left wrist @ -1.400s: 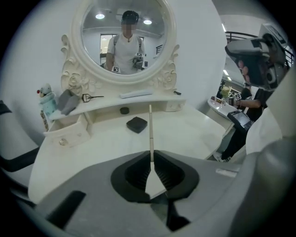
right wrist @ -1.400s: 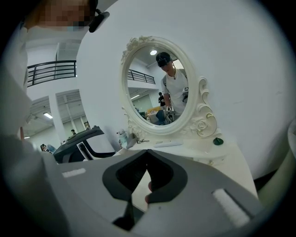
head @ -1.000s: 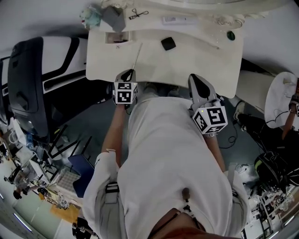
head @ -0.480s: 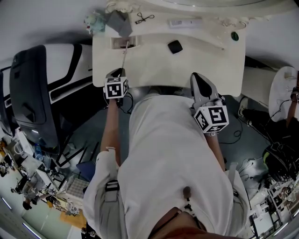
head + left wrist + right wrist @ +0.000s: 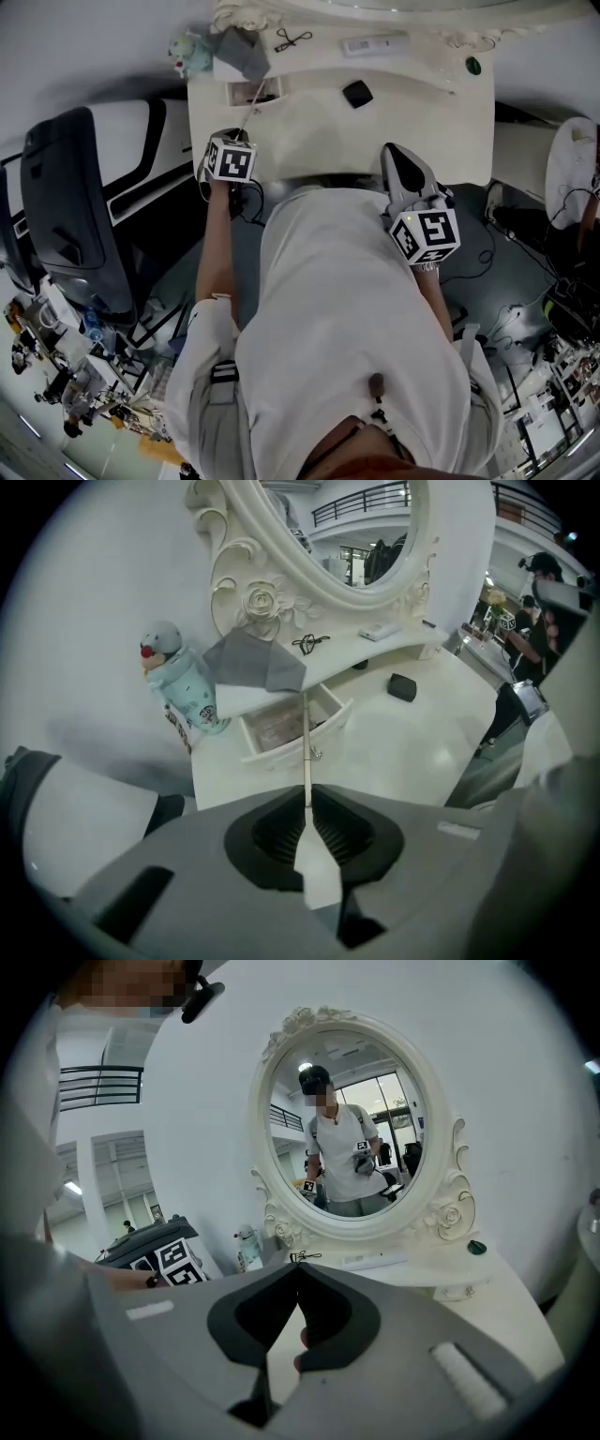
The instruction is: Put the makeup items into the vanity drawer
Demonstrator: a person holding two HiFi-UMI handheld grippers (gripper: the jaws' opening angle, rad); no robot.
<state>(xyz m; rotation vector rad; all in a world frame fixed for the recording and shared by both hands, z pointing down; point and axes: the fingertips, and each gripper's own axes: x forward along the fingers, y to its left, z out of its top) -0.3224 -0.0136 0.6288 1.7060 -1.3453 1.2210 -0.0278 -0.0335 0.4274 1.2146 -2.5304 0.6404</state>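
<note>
The left gripper [image 5: 307, 797] had its jaws nearly together, clamped on the near end of a thin pale stick [image 5: 305, 735] – a slender makeup item whose kind could not be told. Its long axis ran straight out along the gripper's own line, away from the person, with the far tip over the open drawer [image 5: 281, 753] at the left end of the vanity. Whether the tip touched anything inside was not clear.

In the head view the same stick [image 5: 247, 112] slanted from the left gripper [image 5: 233, 139] up and slightly right to the drawer [image 5: 231, 92]. Just behind the drawer sat a crumpled grey cloth [image 5: 253, 660], and beside that a pale blue figurine bottle [image 5: 178, 682].

A black compact [image 5: 357, 93] lay on the vanity top [image 5: 412, 127], well apart from the drawer. The right gripper [image 5: 394, 153] hung over the near edge of the top – in its own view the right gripper [image 5: 298, 1267] faced the oval mirror [image 5: 347, 1119], its jaw tips met and nothing was held between them.
</note>
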